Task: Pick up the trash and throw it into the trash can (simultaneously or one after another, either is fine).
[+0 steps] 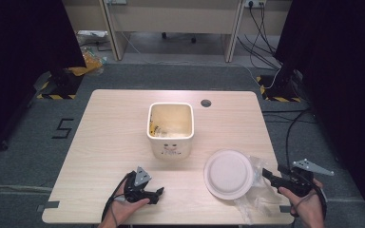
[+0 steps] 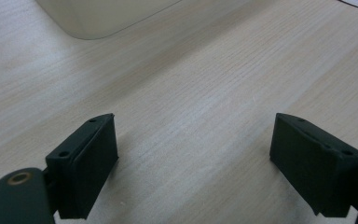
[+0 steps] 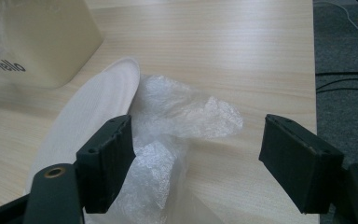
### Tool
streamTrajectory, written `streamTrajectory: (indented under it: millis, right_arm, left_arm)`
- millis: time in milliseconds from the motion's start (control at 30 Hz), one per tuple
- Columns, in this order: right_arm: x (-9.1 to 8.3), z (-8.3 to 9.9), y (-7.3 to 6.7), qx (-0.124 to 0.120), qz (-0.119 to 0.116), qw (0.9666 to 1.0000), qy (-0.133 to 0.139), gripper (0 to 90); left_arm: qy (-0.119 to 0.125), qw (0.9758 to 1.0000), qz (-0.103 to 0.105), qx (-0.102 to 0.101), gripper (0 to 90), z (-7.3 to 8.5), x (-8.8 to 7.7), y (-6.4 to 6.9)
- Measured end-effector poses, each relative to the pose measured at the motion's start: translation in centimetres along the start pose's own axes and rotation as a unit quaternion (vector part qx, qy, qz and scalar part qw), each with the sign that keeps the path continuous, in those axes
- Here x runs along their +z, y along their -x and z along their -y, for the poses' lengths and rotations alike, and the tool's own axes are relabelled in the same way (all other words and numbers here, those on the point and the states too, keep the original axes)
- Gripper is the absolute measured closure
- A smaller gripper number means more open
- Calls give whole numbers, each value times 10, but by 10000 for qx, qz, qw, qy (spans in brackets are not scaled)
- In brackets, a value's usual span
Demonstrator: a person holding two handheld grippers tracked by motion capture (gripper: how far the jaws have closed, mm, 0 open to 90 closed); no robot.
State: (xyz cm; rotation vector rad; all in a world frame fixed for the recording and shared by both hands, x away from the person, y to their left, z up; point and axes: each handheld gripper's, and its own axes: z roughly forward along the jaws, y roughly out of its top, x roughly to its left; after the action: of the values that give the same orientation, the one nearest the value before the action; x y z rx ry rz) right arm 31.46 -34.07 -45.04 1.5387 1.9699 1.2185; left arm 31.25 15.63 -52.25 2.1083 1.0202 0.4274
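The crinkly clear plastic wrap [image 3: 177, 135] lies on the tabletop [image 1: 114, 123] near the right front corner, touching the right side of the white paper plate [image 1: 228, 173]. Part of the wrap sits right between the fingers of the right gripper [image 3: 196, 158], but the fingers stand wide apart and do not press on it. In the high view the right gripper [image 1: 270, 175] points left at the wrap [image 1: 259, 190], held in the person's right hand [image 1: 309, 204].

There is one plate, and it looks empty. It lies flat, in front and to the right of the cream bin [image 1: 170, 129].

There is one bin. It stands near the middle of the tabletop, square with round corners. On its front you can read the word "Hello" [image 3: 10, 66] in dark letters. Inside there is some pale crumpled stuff and a bit of yellow, but it is too small to tell what it is.

The left gripper [image 1: 160, 191] rests low at the front left of the tabletop, held in the left hand [image 1: 123, 209]. Its fingers [image 2: 91, 163] are wide apart too, with just bare wood between them.

A small dark round cap [image 1: 206, 103] sits in the tabletop near the far edge. On the grey floor to the left, black tape makes a shape like a "5" [image 1: 62, 128].
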Motion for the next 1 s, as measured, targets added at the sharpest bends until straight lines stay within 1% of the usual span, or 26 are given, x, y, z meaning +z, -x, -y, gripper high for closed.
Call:
streamTrajectory:
  millis: [367,533,567,600,633,700,733,800,867,900,933,967,1000]
  right_arm:
    - [3,1,-2,-12,-27,10000,-59,256]
    - [5,1,-2,0,-31,10000,-79,256]
    - [6,1,-2,-4,-30,10000,-82,257]
    - [7,1,-2,3,-37,9999,-98,257]
    - [7,1,-2,3,-37,9999,-98,257]
    - [7,-1,-3,-23,-45,10000,-79,257]
    - [7,-1,-3,-23,-45,10000,-79,257]
    - [7,-2,-3,-33,-63,10000,-38,258]
    - [7,-3,-3,-51,-46,10000,-30,258]
    - [7,-3,-3,-51,-46,10000,-30,258]
    - [8,-3,-4,-33,-58,10000,-47,259]
    - [8,-3,-4,-33,-58,10000,-47,259]
    - [9,-4,-3,-63,-57,10000,-49,260]
  left_arm:
    - [-12,10000,-7,11,142,0,0,0]
    - [7,10000,-24,-50,149,0,0,1]
    - [13,10000,-17,-34,151,-1,0,2]
    - [26,10000,78,-30,153,-2,1,5]
    - [26,10000,78,-30,153,-2,1,5]
    - [55,9998,203,-55,157,-4,3,10]
    - [48,9997,248,-29,157,-6,5,13]
    - [33,9996,284,81,160,-13,10,21]
    - [62,9993,345,118,160,-19,13,26]
    - [62,9993,345,118,160,-19,13,26]
    - [111,9990,402,156,161,-26,16,32]
    - [111,9990,402,156,161,-26,16,32]
    - [144,9988,434,175,161,-29,18,34]
